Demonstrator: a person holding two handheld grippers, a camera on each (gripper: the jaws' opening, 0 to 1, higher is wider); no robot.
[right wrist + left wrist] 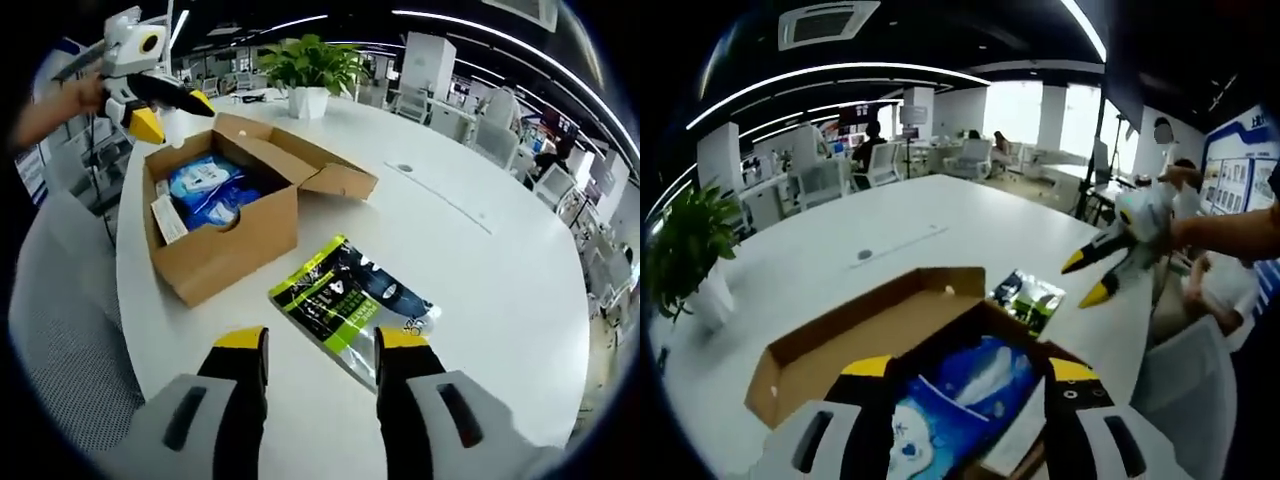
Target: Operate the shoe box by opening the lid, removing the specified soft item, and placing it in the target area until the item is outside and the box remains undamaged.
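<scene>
Now both tools stand with jaws apart and empty — the left gripper (pixel 970 375) hovers over the open shoe box (pixel 225 240), above the blue soft pack (pixel 205 185) inside it. Right gripper (pixel 312 345) hangs just near the green-and-black pouch (pixel 345 295), which lies on the white table (pixel 500 270) right of the box — not touching

Left gripper (pixel 975 372) hovers, jaws apart, over open shoe box (pixel 840 340) — blue pack (pixel 970 385) inside.

Open shoe box (pixel 225 215) and pouch (pixel 345 300) amid bare table (pixel 500 270).
</scene>
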